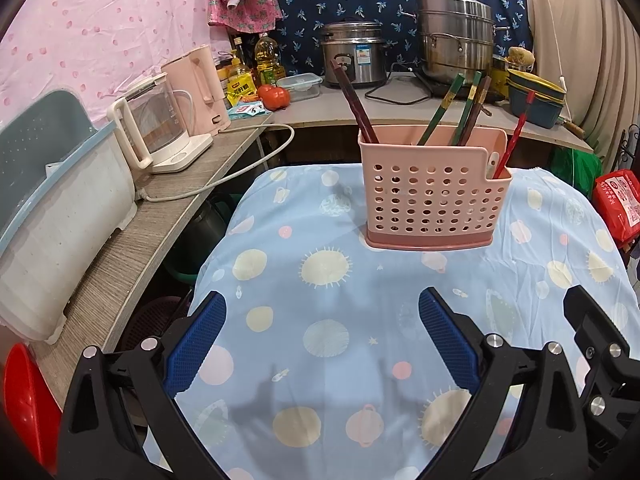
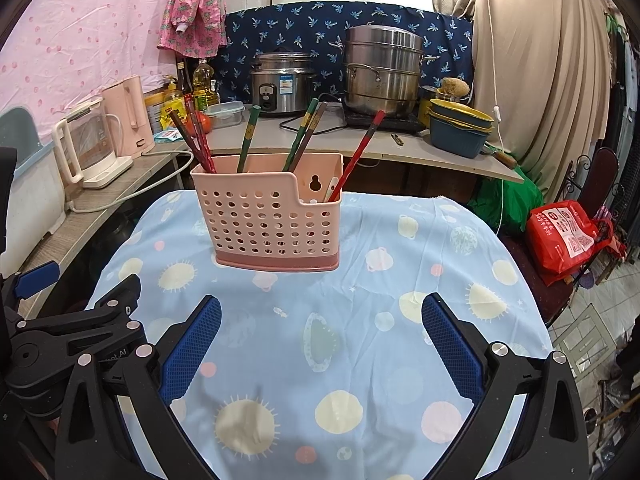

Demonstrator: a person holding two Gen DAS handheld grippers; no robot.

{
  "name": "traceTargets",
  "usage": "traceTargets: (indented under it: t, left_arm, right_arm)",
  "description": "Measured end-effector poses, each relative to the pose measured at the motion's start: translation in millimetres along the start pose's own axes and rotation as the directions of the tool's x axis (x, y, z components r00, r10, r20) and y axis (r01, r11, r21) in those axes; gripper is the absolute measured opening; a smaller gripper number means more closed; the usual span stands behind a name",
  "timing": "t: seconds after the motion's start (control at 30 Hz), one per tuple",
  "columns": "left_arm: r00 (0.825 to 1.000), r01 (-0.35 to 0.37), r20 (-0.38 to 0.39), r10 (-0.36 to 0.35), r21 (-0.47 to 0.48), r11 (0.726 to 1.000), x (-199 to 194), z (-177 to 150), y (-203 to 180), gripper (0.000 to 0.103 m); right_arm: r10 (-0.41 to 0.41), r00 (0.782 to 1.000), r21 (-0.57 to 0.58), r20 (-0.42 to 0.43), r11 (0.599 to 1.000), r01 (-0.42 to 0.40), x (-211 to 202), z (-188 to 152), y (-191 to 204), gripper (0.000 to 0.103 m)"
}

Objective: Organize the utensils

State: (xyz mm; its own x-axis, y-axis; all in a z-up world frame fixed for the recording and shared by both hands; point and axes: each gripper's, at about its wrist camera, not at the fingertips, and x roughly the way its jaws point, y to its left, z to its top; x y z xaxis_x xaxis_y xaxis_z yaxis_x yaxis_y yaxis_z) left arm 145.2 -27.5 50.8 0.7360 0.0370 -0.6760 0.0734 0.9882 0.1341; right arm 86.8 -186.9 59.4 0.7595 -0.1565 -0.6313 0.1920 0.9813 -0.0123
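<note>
A: On the table (image 1: 280, 248), left wrist view: pink holder (image 1: 434, 204) stands upright on the blue cloth (image 1: 320, 360), far of centre, slightly right. Left gripper (image 1: 322, 344) spread wide, nothing between its blue pads (image 1: 196, 344); it sits near, well apart from the holder.

B: Contents?

A: Dark red chopsticks (image 1: 356, 106) lean left at the holder's far-left corner. Green chopsticks (image 1: 442, 110) and a brown one (image 1: 476, 110) lean right in the main compartment. Red chopstick (image 1: 514, 140) leans right out of the low right compartment, beside a white utensil (image 1: 493, 159) whose type I cannot tell. Part of the right gripper shows at the near-right edge.

B: Background?

A: Glass kettle (image 1: 154, 132) and pink kettle (image 1: 198, 92) on the left counter; rice cooker (image 1: 354, 54) and steamer (image 1: 456, 40) on the far counter.

B: Right wrist view?

A: Holder (image 2: 268, 216) now sits far and left of centre, upright. Same grouping: dark red chopsticks (image 2: 192, 140) far-left, green ones (image 2: 248, 140), brown one (image 2: 310, 140), red chopstick (image 2: 362, 152) in the low right compartment. Right gripper (image 2: 322, 344) wide apart, empty, pads (image 2: 450, 348) over bare cloth (image 2: 360, 320). Left gripper (image 2: 60, 312) visible at the near-left edge. Red bag (image 2: 568, 236) off the table's right side.
</note>
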Motion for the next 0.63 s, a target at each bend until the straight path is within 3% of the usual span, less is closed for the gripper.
traceTargets:
  t: [0.63]
  left_arm:
    - [1.000,-0.007,0.022,0.007,0.019,1.000,-3.8,1.9,-2.5,0.092]
  right_arm:
    - [0.000,1.000,0.004,0.003,1.000,0.000,-0.8,2.9,-2.0,0.097]
